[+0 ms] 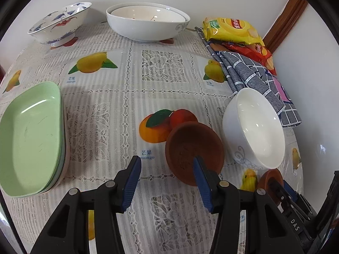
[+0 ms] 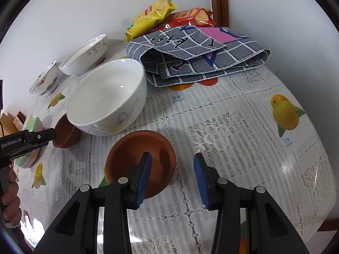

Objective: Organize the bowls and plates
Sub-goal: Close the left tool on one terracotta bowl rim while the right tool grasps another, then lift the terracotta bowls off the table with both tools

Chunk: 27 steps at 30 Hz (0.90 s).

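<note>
terracotta-brown shallow saucer (image 2: 141,165), faintly embossed perhaps

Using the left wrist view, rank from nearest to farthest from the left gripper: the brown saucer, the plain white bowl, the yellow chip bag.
From the left gripper:
1. Brown saucer, at its right finger.
2. Plain white bowl, further right.
3. Yellow chip bag, far back right.
</note>
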Each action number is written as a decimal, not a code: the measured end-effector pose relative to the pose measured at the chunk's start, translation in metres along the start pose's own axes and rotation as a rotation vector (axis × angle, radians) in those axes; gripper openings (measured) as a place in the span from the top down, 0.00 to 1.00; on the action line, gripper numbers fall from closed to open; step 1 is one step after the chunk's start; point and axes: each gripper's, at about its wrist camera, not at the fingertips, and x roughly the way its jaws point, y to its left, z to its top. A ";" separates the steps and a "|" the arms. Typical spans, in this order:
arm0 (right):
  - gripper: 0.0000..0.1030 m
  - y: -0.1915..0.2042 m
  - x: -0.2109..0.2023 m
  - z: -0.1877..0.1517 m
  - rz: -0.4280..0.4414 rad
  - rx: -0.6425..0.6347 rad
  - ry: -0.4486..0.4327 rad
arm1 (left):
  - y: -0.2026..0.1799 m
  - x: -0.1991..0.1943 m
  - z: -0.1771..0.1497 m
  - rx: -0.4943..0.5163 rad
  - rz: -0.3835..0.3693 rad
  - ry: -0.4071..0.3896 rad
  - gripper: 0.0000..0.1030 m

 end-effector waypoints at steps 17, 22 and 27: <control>0.82 0.008 0.015 0.005 0.005 -0.018 0.008 | -0.005 0.026 0.007 0.002 -0.015 0.016 0.87; 0.88 0.007 0.012 0.004 0.021 0.003 -0.003 | -0.006 0.023 0.004 0.023 -0.036 0.025 0.90; 0.90 0.008 0.003 0.001 0.036 0.015 -0.016 | -0.001 0.013 -0.005 0.014 -0.067 0.024 0.92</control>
